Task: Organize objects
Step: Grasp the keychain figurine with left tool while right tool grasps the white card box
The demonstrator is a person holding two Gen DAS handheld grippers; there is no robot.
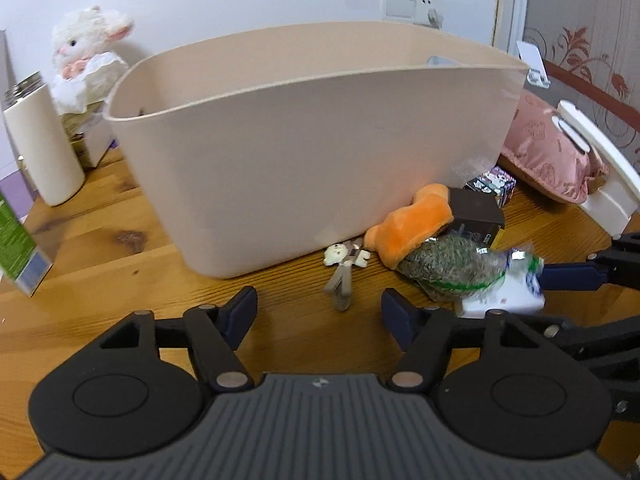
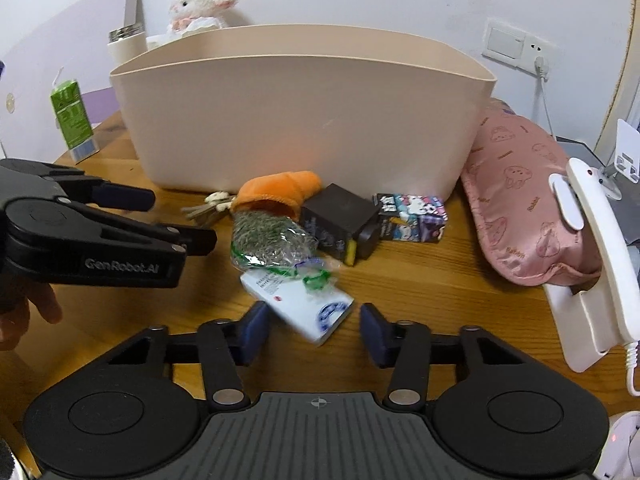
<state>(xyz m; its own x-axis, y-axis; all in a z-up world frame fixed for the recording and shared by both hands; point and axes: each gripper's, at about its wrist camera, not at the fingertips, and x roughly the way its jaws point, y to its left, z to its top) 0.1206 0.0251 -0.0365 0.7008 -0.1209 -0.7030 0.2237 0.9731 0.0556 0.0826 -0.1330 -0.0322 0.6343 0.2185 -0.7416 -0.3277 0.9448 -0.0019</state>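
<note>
Toys and boxes [image 2: 339,229] piled on table [image 2: 420,280] at bin's [image 2: 304,120] 6 o'clock; left claw [image 1: 319,312] released, right claw [image 2: 314,330] released around white packet [image 2: 298,306].

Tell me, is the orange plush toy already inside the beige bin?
No, the orange plush toy lies on the wooden table in front of the beige bin.

A home: plush lamb [image 2: 202,2], pink cushion [image 2: 524,200], wooden table [image 2: 440,280].
</note>
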